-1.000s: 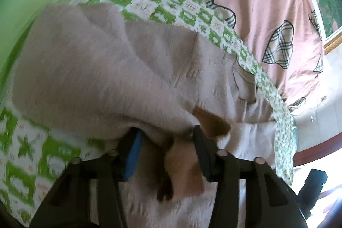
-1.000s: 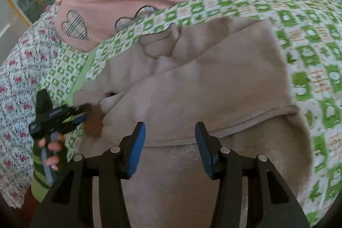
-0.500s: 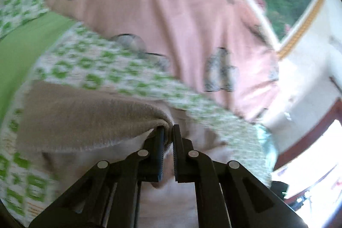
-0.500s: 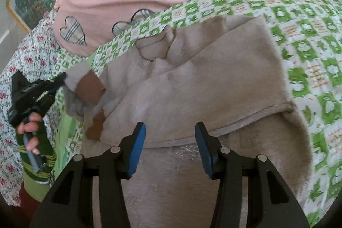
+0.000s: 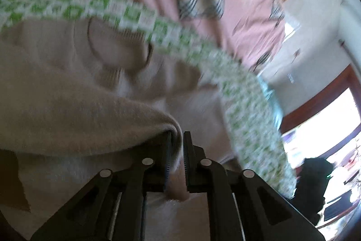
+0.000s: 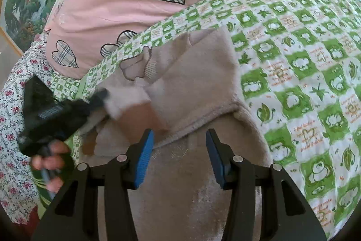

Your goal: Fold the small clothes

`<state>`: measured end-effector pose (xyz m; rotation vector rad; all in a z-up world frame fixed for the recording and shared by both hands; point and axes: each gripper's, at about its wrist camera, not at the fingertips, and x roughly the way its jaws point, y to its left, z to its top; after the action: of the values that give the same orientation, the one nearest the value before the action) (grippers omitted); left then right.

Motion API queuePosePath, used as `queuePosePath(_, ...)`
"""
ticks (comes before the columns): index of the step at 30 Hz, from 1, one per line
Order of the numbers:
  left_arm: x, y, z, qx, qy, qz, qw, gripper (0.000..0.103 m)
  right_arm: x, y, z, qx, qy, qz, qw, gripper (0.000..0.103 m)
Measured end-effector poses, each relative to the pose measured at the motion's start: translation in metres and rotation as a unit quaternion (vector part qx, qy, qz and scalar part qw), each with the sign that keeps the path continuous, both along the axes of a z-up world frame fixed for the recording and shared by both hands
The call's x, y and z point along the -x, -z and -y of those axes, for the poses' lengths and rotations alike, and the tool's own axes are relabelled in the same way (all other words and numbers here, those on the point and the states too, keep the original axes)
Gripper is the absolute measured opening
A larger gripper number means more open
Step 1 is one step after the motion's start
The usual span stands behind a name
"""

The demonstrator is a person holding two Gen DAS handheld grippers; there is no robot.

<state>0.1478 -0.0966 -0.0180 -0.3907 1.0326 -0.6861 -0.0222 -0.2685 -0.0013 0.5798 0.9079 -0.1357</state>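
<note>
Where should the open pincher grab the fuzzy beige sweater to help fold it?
Probably the sweater's ridged hem edge, just ahead of the right gripper, coming straight down from above. That raised edge gives the open fingers something to pinch. The left gripper already clamps the other side.

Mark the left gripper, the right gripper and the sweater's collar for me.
left gripper (image 5: 177,150), left wrist view, between fingertips.
right gripper (image 6: 179,143), right wrist view, between fingertips.
sweater collar (image 6: 150,66), right wrist view, ribbed edge.
</note>
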Motion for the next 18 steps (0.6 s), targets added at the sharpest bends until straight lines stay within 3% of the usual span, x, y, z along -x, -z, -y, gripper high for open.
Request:
queuePosePath(4, 0.024, 0.010, -0.023, -0.022, 0.010, -0.003, 0.9997, 0.032, -0.001, 0.002, -0.010, -0.003, -0.015, 0.000, 1.000, 0.050)
queuePosePath(9, 0.051, 0.002, -0.080, -0.077, -0.025, 0.032, 0.9962, 0.039, -0.016, 0.015, -0.034, -0.012, -0.052, -0.003, 0.999, 0.050)
queuePosePath(12, 0.054, 0.000, -0.124, -0.140, -0.088, 0.053, 0.9849, 0.041, -0.027, 0.031, -0.042, -0.030, -0.057, -0.019, 0.998, 0.050)
queuePosePath(18, 0.036, 0.013, -0.188, -0.240, -0.181, 0.050, 0.9525, 0.045, -0.044, 0.056, -0.047, -0.075, -0.050, -0.040, 0.995, 0.049)
